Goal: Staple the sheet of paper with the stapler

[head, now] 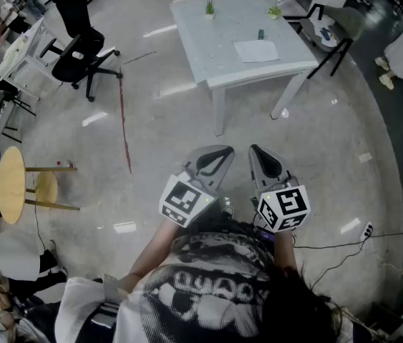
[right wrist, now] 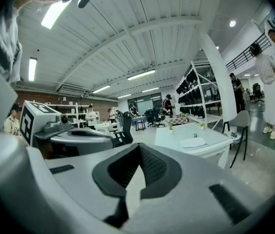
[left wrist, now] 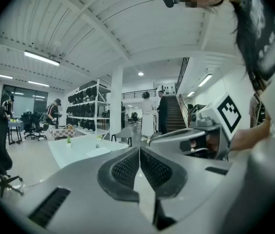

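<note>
2 grippers were held close in front of the person's chest, side by side. The left gripper [head: 214, 161] and the right gripper [head: 264, 161] each had its jaws pressed together with nothing between them. Beyond them came a stretch of bare floor [head: 151, 127], then the white table [head: 209, 48], well apart from both grippers.

On the table's right part the sheet of paper [head: 256, 51] lay flat. Just beyond it sat a small dark thing [head: 261, 33], probably the stapler.

The step in hand looked like the approach. It would go best by coming up square to the table's near edge, then opening 1 gripper for the stapler while the other pinned the sheet near a corner.

The dark thing was too small to show its shape or which way it faced. Whether the sheet was 1 leaf or several could not be told.
</note>
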The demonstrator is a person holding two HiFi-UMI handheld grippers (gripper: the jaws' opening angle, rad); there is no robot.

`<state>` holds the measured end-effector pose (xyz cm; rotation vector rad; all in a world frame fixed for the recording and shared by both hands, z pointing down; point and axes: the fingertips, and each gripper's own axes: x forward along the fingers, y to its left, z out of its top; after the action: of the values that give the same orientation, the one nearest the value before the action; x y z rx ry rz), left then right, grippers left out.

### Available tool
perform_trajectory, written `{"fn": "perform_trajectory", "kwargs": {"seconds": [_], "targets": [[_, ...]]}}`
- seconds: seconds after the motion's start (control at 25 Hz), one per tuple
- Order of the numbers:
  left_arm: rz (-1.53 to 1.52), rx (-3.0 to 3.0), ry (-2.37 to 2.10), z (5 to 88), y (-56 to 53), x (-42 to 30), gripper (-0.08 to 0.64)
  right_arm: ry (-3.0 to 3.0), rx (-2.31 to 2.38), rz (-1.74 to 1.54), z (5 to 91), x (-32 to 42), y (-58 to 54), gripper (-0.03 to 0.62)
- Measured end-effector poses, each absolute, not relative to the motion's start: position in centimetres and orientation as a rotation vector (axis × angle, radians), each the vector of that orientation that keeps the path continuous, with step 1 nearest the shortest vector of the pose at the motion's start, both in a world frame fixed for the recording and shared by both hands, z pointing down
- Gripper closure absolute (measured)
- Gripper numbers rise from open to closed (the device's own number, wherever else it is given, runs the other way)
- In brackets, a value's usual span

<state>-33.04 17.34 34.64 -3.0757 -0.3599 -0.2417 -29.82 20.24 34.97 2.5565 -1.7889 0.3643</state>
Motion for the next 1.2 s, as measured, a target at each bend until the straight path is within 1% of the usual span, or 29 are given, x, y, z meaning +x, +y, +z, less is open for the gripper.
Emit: {"fn": "perform_trajectory", "kwargs": {"seconds": [0.48, 0.76, 0.96, 1.2], "targets": [[-0.323, -3.064, -0.336, 36.1, 18.2, -32.6, 0.555, -1.81, 2.58, 0.424, 36.7, -28.1, 21.5, 0.598], [-0.336, -3.05, -0.288, 35.9, 16.7, -30.0, 0.555, -1.828, 2.619, 0.45, 37.3, -24.4, 20.6, 0.598], [-0.362, -3.052, -0.32, 37.5, 15.1, -24.8, 0.555, -1.787, 2.645, 0.48, 38.5, -20.0, 20.4, 0.598], [-0.32, -3.039, -0.453, 37.6, 13.8, -14.2, 0.555, -1.673, 2.66, 0.522, 39.5, -10.6, 19.2, 0.598]]}}
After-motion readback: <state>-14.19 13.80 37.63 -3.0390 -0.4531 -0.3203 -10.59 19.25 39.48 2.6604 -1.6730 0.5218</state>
